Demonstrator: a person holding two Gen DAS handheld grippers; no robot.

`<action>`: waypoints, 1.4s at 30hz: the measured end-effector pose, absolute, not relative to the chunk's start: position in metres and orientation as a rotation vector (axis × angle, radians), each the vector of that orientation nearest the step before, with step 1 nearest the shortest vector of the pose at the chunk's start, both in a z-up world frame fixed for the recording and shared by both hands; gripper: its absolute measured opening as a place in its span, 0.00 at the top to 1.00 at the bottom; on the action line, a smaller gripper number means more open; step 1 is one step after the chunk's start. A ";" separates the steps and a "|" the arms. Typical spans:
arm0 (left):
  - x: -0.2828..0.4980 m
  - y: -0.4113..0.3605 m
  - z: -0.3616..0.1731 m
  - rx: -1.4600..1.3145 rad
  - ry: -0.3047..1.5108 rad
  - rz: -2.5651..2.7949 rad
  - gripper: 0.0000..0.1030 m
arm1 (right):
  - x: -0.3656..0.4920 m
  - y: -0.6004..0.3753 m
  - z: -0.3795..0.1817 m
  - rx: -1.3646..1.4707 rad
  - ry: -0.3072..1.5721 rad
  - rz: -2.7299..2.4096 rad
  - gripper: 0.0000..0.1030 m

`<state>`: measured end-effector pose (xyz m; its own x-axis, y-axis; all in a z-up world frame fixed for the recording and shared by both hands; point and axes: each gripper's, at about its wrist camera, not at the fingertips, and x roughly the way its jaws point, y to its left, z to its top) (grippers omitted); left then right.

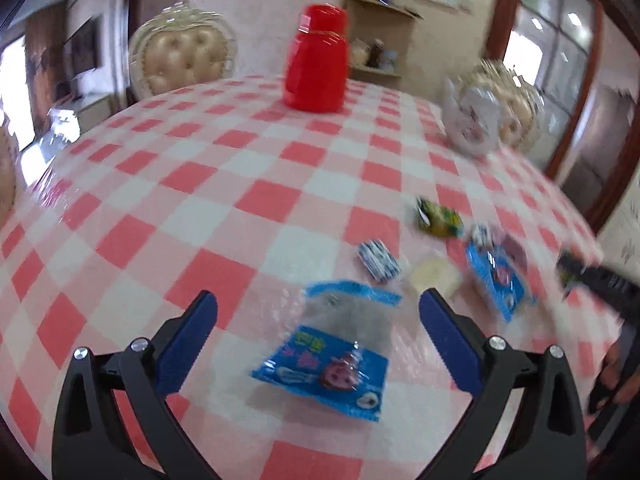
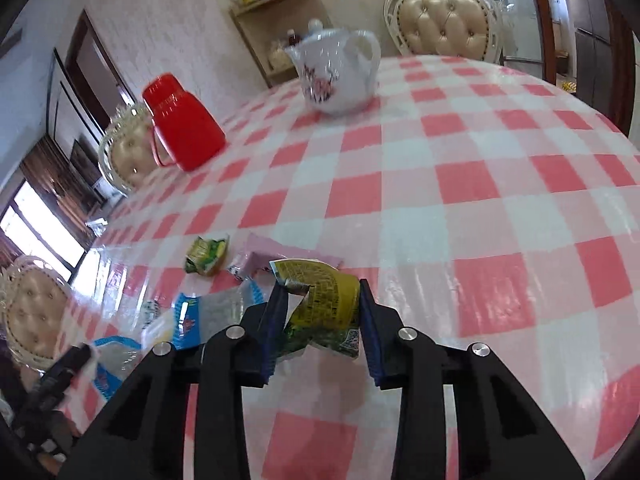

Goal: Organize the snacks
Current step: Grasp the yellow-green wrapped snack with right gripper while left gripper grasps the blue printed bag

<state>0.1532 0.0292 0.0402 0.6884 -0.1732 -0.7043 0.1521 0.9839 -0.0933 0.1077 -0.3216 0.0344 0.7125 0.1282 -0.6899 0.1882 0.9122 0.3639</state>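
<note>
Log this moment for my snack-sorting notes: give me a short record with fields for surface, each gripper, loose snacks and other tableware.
surface: checked tablecloth, red and white
right gripper: shut on yellow-green snack packet, which is crumpled
left gripper: open, above blue snack packet, not gripping it
loose snacks: green packet, blue-white candy, second blue packet, pink packet
tableware: red jug, white teapot, both upright

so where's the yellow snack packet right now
In the right wrist view the yellow snack packet sits crumpled between the right gripper fingers, low centre, right of the blue packets on the checked table.
</note>
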 end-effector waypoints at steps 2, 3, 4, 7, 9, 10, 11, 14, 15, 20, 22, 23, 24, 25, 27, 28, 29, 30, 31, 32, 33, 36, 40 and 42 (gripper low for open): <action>0.150 0.010 0.033 0.060 0.803 -0.205 0.02 | 0.102 -0.323 0.041 0.426 0.760 -0.036 0.66; 0.150 0.004 0.029 0.094 0.807 -0.191 0.02 | 0.100 -0.323 0.043 0.430 0.748 -0.029 0.66; 0.151 0.000 0.025 0.119 0.811 -0.172 0.02 | 0.100 -0.324 0.044 0.437 0.746 -0.023 0.66; 0.156 0.001 0.017 0.114 0.826 -0.170 0.05 | 0.099 -0.322 0.043 0.447 0.752 -0.010 0.66; 0.161 0.005 0.011 0.094 0.866 -0.192 0.40 | 0.096 -0.319 0.043 0.440 0.754 -0.004 0.66; 0.162 0.008 0.010 0.088 0.870 -0.200 0.46 | 0.094 -0.319 0.044 0.437 0.753 -0.003 0.66; 0.162 0.010 0.011 0.079 0.871 -0.205 0.48 | 0.091 -0.318 0.045 0.432 0.749 -0.004 0.66; 0.159 0.014 0.016 0.063 0.859 -0.188 0.51 | 0.084 -0.316 0.048 0.407 0.734 -0.018 0.66; 0.157 0.015 0.020 0.058 0.848 -0.180 0.51 | 0.080 -0.315 0.048 0.396 0.729 -0.026 0.66; 0.144 0.032 0.045 -0.044 0.763 -0.160 0.51 | 0.072 -0.315 0.042 0.402 0.740 -0.034 0.66; 0.139 0.033 0.053 -0.057 0.735 -0.159 0.51 | 0.069 -0.313 0.040 0.398 0.743 -0.033 0.66; 0.138 0.034 0.055 -0.062 0.731 -0.160 0.51 | 0.067 -0.310 0.039 0.393 0.743 -0.032 0.66; 0.136 0.033 0.056 -0.071 0.728 -0.160 0.51 | 0.065 -0.308 0.039 0.391 0.741 -0.031 0.66; 0.135 0.032 0.056 -0.075 0.730 -0.163 0.51 | 0.063 -0.306 0.039 0.389 0.740 -0.026 0.66; 0.131 0.027 0.054 -0.080 0.737 -0.168 0.51 | 0.058 -0.299 0.039 0.379 0.739 -0.015 0.66; 0.129 0.024 0.052 -0.081 0.742 -0.169 0.51 | 0.056 -0.295 0.039 0.371 0.738 -0.010 0.66; 0.126 0.021 0.050 -0.077 0.744 -0.170 0.51 | 0.054 -0.292 0.039 0.362 0.737 -0.006 0.66; 0.122 0.016 0.048 -0.065 0.747 -0.173 0.51 | 0.051 -0.287 0.039 0.347 0.735 -0.004 0.66; 0.119 0.012 0.047 -0.054 0.748 -0.175 0.51 | 0.049 -0.282 0.039 0.335 0.734 -0.003 0.66; 0.114 0.008 0.045 -0.044 0.748 -0.176 0.51 | 0.047 -0.279 0.039 0.327 0.733 0.000 0.66; 0.109 0.005 0.044 -0.040 0.748 -0.178 0.51 | 0.044 -0.275 0.040 0.320 0.731 0.006 0.66; 0.096 -0.002 0.043 -0.024 0.742 -0.191 0.51 | 0.036 -0.265 0.042 0.303 0.726 0.022 0.66; 0.079 -0.005 0.044 -0.018 0.727 -0.199 0.51 | 0.027 -0.254 0.042 0.292 0.727 0.039 0.66; 0.073 -0.004 0.044 -0.030 0.725 -0.201 0.51 | 0.022 -0.248 0.041 0.290 0.730 0.049 0.66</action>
<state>0.0730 -0.0039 0.0445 0.7301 -0.1930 -0.6555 0.1724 0.9803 -0.0966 0.0216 -0.2483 0.0409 0.7456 0.1445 -0.6505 0.0564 0.9590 0.2777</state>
